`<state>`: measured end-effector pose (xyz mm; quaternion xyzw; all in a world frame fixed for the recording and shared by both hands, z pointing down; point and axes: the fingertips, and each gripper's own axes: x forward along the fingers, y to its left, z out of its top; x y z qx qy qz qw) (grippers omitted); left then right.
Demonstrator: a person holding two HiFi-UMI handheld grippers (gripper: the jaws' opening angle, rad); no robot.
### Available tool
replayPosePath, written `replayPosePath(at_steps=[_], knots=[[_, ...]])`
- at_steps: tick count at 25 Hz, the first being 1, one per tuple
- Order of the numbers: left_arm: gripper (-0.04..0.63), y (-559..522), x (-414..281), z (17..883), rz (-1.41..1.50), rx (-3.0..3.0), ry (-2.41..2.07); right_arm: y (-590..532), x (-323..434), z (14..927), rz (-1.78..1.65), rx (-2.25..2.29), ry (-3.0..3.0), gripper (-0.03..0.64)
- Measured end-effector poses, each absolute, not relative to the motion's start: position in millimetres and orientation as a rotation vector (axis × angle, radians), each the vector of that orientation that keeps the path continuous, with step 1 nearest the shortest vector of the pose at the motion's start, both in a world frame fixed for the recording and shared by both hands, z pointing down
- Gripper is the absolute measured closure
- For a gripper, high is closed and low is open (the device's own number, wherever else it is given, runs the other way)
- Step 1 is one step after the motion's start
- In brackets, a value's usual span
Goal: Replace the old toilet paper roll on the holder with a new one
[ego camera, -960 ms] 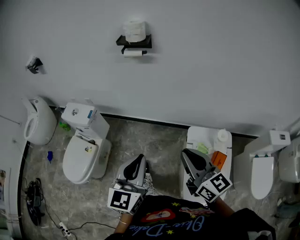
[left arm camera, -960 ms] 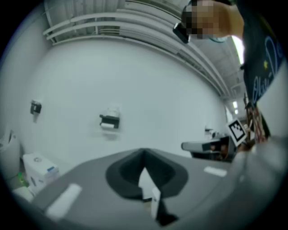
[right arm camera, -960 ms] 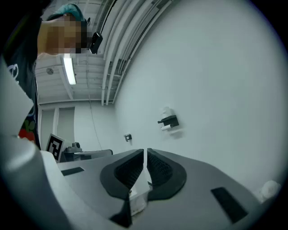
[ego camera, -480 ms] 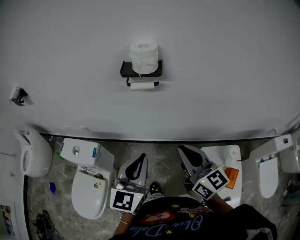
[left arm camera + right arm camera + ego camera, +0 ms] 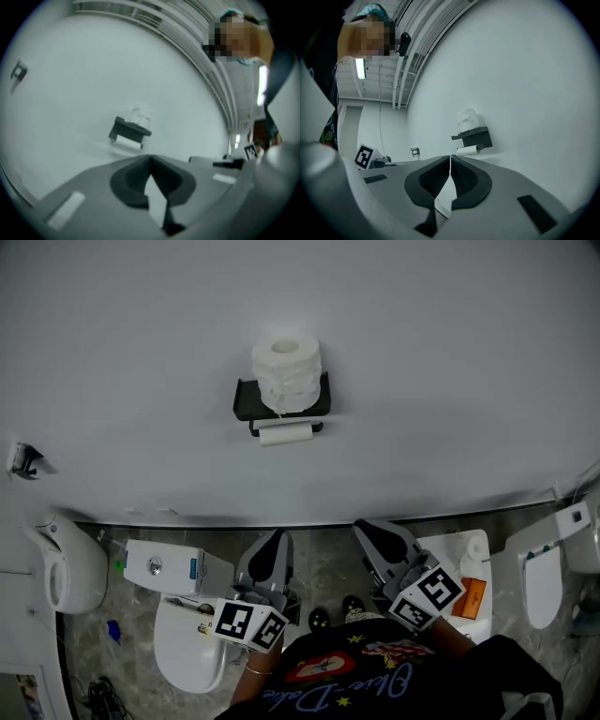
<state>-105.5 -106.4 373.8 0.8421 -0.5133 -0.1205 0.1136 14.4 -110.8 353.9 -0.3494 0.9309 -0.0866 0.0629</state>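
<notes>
A black wall holder (image 5: 246, 400) (image 5: 123, 128) (image 5: 480, 136) hangs on the white wall. A full white toilet paper roll (image 5: 286, 370) (image 5: 142, 116) (image 5: 467, 119) stands on its top shelf. A thin, nearly used-up roll (image 5: 286, 433) (image 5: 128, 142) (image 5: 466, 150) hangs on the bar below. My left gripper (image 5: 266, 553) (image 5: 150, 161) and right gripper (image 5: 375, 535) (image 5: 450, 158) are both shut and empty, held level well short of the wall, below the holder in the head view.
A toilet (image 5: 183, 652) with its cistern (image 5: 169, 569) stands left below the holder. A urinal (image 5: 54, 568) is at far left. A white cabinet top (image 5: 450, 559) with a spare roll (image 5: 478, 547) and an orange pack (image 5: 469, 597) is at right, another toilet (image 5: 542, 582) beyond.
The head view has tilted up, so the holder has slid down and grown larger in frame. Both grippers have come up slightly towards the wall, still shut.
</notes>
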Motion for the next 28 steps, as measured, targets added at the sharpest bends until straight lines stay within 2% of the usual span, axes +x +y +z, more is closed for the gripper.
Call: replayPosePath(at_steps=[6, 7, 8, 13, 17, 22, 24, 28], knots=[[0.587, -191, -120, 372, -0.846, 2.152, -1.276, -135, 34, 351, -0.239, -1.113, 2.792, 0.603], [0.495, -205, -121, 374, -0.9, 2.093, -1.235, -139, 38, 351, -0.235, -1.126, 2.792, 0.603], [0.451, -218, -122, 377, -0.944, 2.04, -1.201, -142, 41, 352, -0.233, -1.141, 2.789, 0.603], [0.377, -267, -124, 383, -1.09, 1.906, -1.068, -155, 54, 351, -0.22, -1.188, 2.766, 0.603], [0.343, -293, -129, 384, -1.212, 1.805, -0.994, -162, 60, 353, -0.225, -1.22, 2.756, 0.603], [0.342, -313, -129, 376, -1.316, 1.748, -0.912, -165, 65, 357, -0.244, -1.241, 2.752, 0.603], [0.423, -313, -128, 373, -1.344, 1.735, -0.887, -165, 67, 358, -0.252, -1.251, 2.748, 0.603], [0.425, -314, -122, 374, -1.325, 1.753, -0.871, -167, 71, 361, -0.262, -1.273, 2.735, 0.603]])
